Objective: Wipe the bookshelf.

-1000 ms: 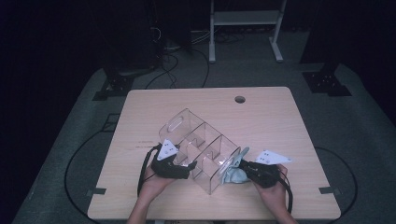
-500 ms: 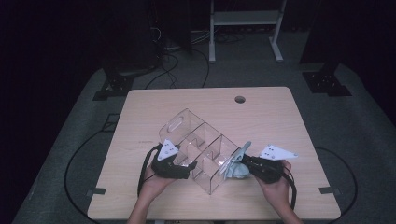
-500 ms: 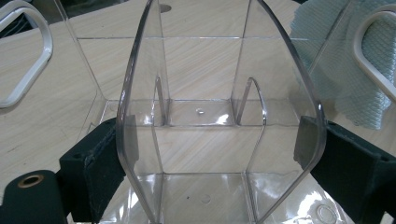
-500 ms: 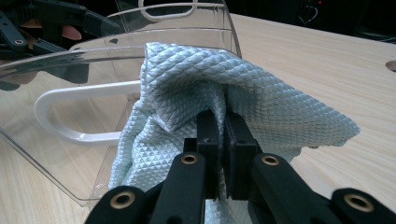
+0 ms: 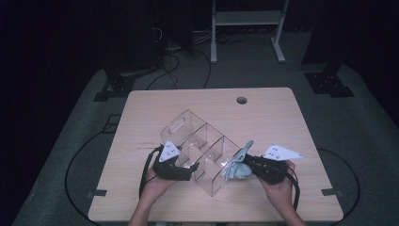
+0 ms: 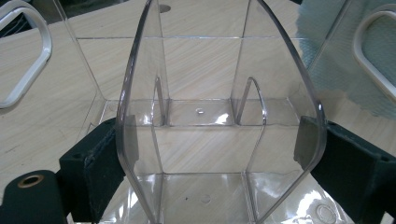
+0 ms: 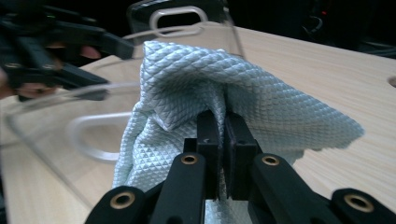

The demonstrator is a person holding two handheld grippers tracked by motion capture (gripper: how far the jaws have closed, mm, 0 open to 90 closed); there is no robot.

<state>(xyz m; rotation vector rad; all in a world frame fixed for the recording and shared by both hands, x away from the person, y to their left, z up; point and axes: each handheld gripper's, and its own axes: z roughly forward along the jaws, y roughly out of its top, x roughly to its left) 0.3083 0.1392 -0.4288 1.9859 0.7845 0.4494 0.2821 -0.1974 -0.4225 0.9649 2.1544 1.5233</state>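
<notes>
Gripping the near end wall of the clear plastic divided organiser (image 5: 200,150), the left gripper (image 5: 188,170) has its jaws spread wide on either edge; the right gripper (image 5: 247,165), jaws pinched tight, holds a pale blue textured cloth (image 7: 196,88) against the organiser's right end on the wooden table (image 5: 273,117).

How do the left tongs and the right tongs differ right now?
The left tongs are spread wide, clamping the clear organizer's end wall; the right tongs are pinched nearly together on the pale blue cloth. Left grips something rigid and transparent, right something soft and textured. Both have black jaws.
</notes>
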